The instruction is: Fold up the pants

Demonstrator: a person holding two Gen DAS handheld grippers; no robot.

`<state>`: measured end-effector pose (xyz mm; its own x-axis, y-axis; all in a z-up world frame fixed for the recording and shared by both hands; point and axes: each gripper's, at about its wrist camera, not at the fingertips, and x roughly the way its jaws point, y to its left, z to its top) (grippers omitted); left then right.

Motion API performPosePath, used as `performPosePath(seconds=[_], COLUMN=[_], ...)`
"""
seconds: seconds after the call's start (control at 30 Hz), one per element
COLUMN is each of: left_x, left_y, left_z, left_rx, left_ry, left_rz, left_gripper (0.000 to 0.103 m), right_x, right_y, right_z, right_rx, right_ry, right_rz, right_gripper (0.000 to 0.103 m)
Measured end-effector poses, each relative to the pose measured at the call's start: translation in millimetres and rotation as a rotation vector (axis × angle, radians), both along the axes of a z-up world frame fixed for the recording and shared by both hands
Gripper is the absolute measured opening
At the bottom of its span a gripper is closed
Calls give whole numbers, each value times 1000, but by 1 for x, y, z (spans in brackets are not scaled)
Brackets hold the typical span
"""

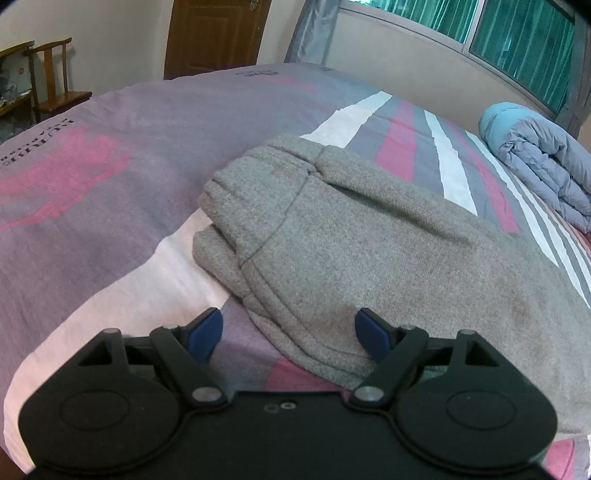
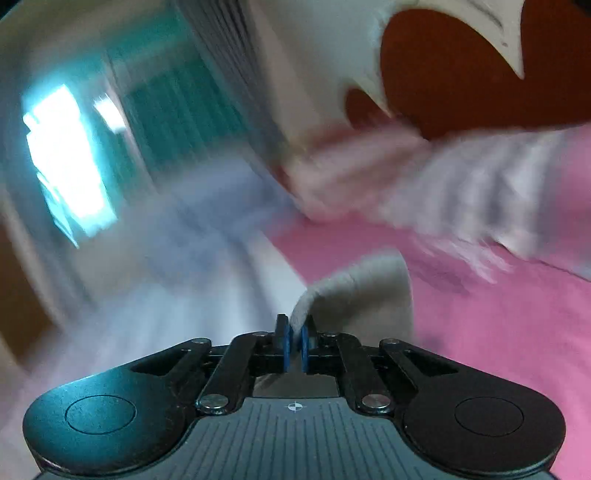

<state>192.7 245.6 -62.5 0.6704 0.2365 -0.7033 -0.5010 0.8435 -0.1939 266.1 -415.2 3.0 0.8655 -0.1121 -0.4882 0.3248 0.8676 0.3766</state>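
Pants, one grey pair, lie folded over on the bed, on its striped cover of purple, pink, white and grey. The left gripper hovers at their near edge with its two blue pads spread wide, holding nothing; the right pad is touching or just over the cloth. The right gripper has its two pads pressed together on a fold of the grey cloth, the view behind it blurred. One rolled blue quilt sits by the window. One wooden chair stands near one door.
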Motion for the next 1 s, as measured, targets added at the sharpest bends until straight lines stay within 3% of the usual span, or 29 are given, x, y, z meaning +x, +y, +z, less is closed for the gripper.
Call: performPosePath(seconds=[0.03,0.07,0.2,0.33,0.43,0.53,0.6,0.67,0.7,0.77,0.8,0.83,0.9,1.0], left_x=[0,0,1,1,1,2,1,0,0,1,1,2,2,2], left_y=[0,1,2,1,2,3,2,1,0,1,2,3,4,3], left_z=[0,1,1,1,2,2,1,1,0,1,2,3,3,2], left_rx=[-2,-3,-5,-4,-9,-12,-7,-1,0,-3,-7,-9,-12,-5], left_ry=[1,2,6,5,10,10,3,-1,0,8,11,13,14,9], left_rz=[-1,-3,-5,-3,-3,-4,0,2,1,-2,-4,-7,-7,-1], left_gripper=[74,74,74,74,74,75,75,75,75,75,75,75,75,76], right_x=[10,12,0,10,24,12,-4,-17,-18,-7,-8,-14,-14,-5], right_y=[-5,-9,-14,-7,2,-4,-3,-12,-16,-27,-30,-33,-34,-35], right_z=[-23,-38,-47,-33,11,58,63,38,16,-41,-56,-63,-64,-55], right_rx=[22,47,107,54,29,43,-2,37,47,140,177,199,232,197], right_ry=[144,207,163,183,43,-177,-207,-152,-81,172,190,142,126,142], right_rz=[-11,-33,-47,-5,55,69,64,35,14,-16,-19,-23,-43,-38], right_gripper=[5,5,5,5,5,5,5,5,5,5,5,5,5,5])
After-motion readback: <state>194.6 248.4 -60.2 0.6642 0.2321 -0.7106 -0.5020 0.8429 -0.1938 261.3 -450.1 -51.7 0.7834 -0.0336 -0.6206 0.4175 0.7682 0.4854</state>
